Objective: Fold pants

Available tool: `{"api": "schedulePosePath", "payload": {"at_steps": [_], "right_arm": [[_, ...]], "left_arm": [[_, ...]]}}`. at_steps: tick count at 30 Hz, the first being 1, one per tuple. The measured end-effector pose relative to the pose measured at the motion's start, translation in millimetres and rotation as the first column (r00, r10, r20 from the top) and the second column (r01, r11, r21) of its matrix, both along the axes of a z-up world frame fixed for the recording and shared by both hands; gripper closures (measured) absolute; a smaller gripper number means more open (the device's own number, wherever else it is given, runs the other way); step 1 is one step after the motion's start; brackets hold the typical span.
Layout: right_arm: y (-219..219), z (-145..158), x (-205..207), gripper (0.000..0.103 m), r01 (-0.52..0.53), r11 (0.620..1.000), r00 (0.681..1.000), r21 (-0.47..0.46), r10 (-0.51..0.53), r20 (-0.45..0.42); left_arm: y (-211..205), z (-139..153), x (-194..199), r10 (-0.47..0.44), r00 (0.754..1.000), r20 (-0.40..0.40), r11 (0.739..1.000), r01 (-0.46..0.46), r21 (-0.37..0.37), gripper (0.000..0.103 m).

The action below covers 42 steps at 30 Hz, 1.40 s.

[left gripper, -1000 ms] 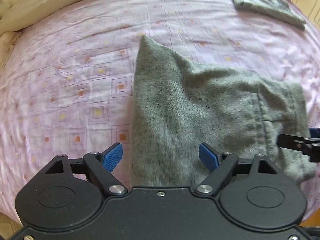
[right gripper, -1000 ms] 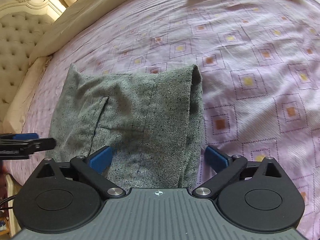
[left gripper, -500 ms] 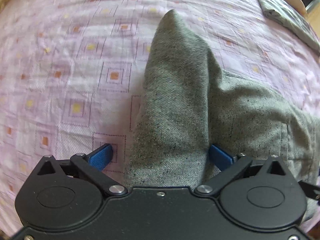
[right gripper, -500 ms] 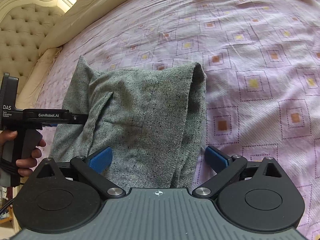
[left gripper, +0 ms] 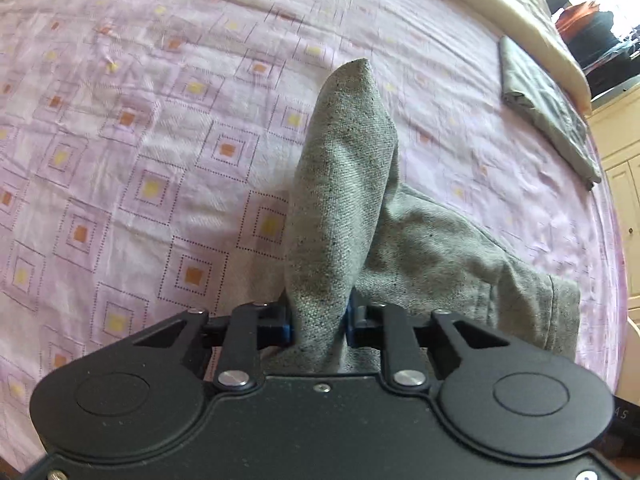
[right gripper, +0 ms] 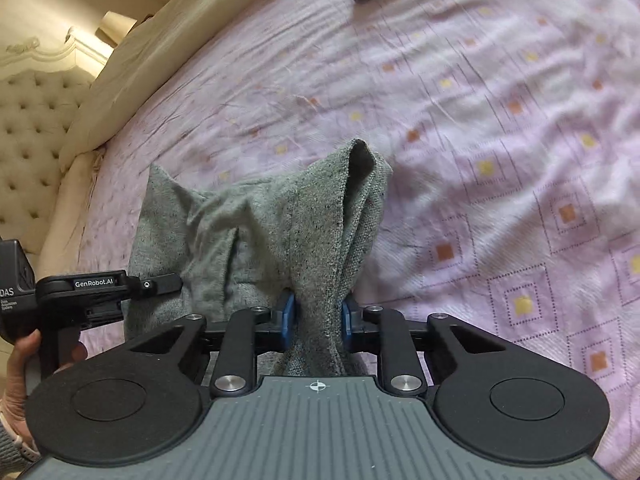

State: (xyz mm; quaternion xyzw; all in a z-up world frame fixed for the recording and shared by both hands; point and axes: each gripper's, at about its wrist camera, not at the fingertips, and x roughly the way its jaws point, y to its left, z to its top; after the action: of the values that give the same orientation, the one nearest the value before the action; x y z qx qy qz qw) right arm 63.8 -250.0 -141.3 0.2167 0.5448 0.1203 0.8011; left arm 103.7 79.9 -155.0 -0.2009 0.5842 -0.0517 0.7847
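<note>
Pants (left gripper: 344, 200), grey, on the pink bedsheet (left gripper: 120, 160), pinched by left gripper (left gripper: 318, 326) and right gripper (right gripper: 316, 318), jaws just closed. Right view alone shows a hand (right gripper: 20, 360), headboard (right gripper: 28, 140).

The left gripper (left gripper: 319, 326) is matte black: two round housings, angled link arms pinned with silver screws, blue pads (left gripper: 286, 328). The right gripper (right gripper: 317, 318) matches it, but has a ribbed grey top plate with a white crosshair mark. From the right wrist view, the left one's side reads "GenRobot.AI" and "DAS". A grey cuff (right gripper: 6, 454) shows at the wrist.
</note>
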Motion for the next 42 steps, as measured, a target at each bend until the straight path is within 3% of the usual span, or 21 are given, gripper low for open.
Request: {"api": "schedulePosePath", "payload": {"at_steps": [4, 10, 15, 21, 22, 24, 25, 27, 32, 42], "right_arm": [[29.9, 36.5, -5.5, 0.082, -0.002, 0.999, 0.999, -0.034, 0.003, 0.037], [114.6, 72.9, 18.7, 0.082, -0.062, 0.998, 0.995, -0.012, 0.063, 0.076], [215.6, 76.0, 73.7, 0.082, -0.162, 0.986, 0.981, 0.034, 0.157, 0.113], [318.6, 69.1, 132.2, 0.082, -0.262, 0.964, 0.956, 0.039, 0.254, 0.144], [331.0, 66.0, 140.2, 0.081, -0.271, 0.962, 0.954, 0.033, 0.264, 0.145], [351.6, 52.5, 154.9, 0.074, -0.258, 0.966, 0.958, -0.035, 0.260, 0.120], [358.4, 45.5, 161.5, 0.073, -0.229, 0.969, 0.967, -0.092, 0.237, 0.087], [370.1, 35.6, 167.1, 0.074, -0.156, 0.955, 0.985, -0.251, 0.171, 0.038], [366.6, 42.9, 146.3, 0.074, -0.128, 0.962, 0.986, -0.240, 0.150, 0.071], [370.7, 94.8, 86.4, 0.073, -0.186, 0.954, 0.953, -0.236, 0.234, 0.195]], "left_arm": [[20.1, 26.4, -6.6, -0.022, 0.999, 0.033, 1.000, 0.022, 0.005, 0.075], [106.4, 66.9, 7.7, 0.018, 0.996, 0.084, 1.000, -0.019, 0.010, 0.075], [210.5, 85.1, 30.4, 0.100, 0.989, 0.106, 0.992, -0.108, 0.070, 0.075], [310.3, 80.8, 60.6, 0.199, 0.973, 0.117, 0.970, -0.212, 0.115, 0.073], [322.0, 77.7, 65.3, 0.212, 0.970, 0.117, 0.966, -0.226, 0.122, 0.069], [340.9, 68.9, 72.2, 0.251, 0.961, 0.113, 0.946, -0.269, 0.182, 0.056], [348.6, 65.3, 73.8, 0.278, 0.953, 0.117, 0.923, -0.299, 0.242, 0.050], [363.9, 60.5, 70.0, 0.322, 0.937, 0.138, 0.874, -0.350, 0.338, 0.050], [376.7, 52.2, 48.2, 0.369, 0.925, 0.094, 0.859, -0.378, 0.346, 0.050], [309.4, 87.3, -3.3, 0.322, 0.943, 0.082, 0.857, -0.327, 0.399, 0.049]]}}
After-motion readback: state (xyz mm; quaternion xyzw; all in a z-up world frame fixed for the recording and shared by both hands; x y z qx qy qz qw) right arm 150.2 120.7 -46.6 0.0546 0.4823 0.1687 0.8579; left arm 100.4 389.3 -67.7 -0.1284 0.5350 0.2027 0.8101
